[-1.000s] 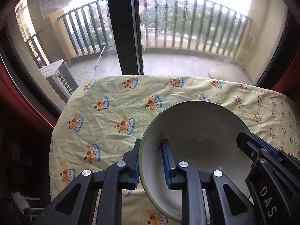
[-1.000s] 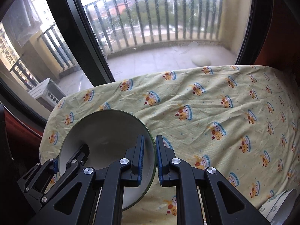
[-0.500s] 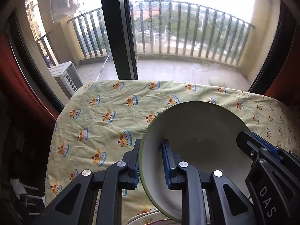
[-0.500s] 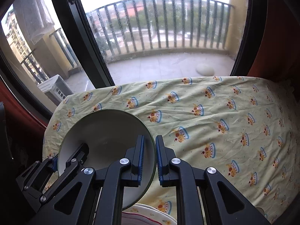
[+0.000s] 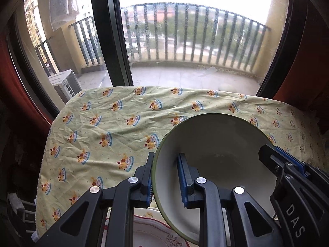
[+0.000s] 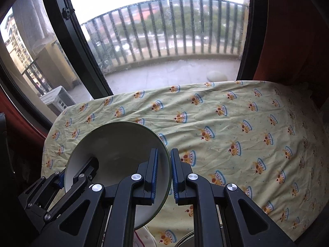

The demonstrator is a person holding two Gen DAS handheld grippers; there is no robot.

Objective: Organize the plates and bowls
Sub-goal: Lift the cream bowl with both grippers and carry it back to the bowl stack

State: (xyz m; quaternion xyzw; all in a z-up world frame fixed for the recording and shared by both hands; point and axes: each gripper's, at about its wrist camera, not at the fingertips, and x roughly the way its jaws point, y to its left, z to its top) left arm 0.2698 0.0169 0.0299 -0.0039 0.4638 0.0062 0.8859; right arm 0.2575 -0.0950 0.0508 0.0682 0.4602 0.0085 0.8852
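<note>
A white bowl with a green rim is held in the air between both grippers, above the table. My left gripper is shut on the bowl's left rim, one finger inside and one outside. My right gripper is shut on the bowl's right rim the same way. Each gripper shows at the far side of the bowl in the other's view. A white plate with a red patterned edge lies below the bowl, at the bottom of the left wrist view.
The table has a yellow cloth with a crown print. A second dish edge peeks in at the bottom of the right wrist view. Behind the table are a black window frame and a railed balcony.
Both grippers have lifted the bowl up and back toward me. The table now looks further below, and the red-edged plate has come into view under the bowl.
</note>
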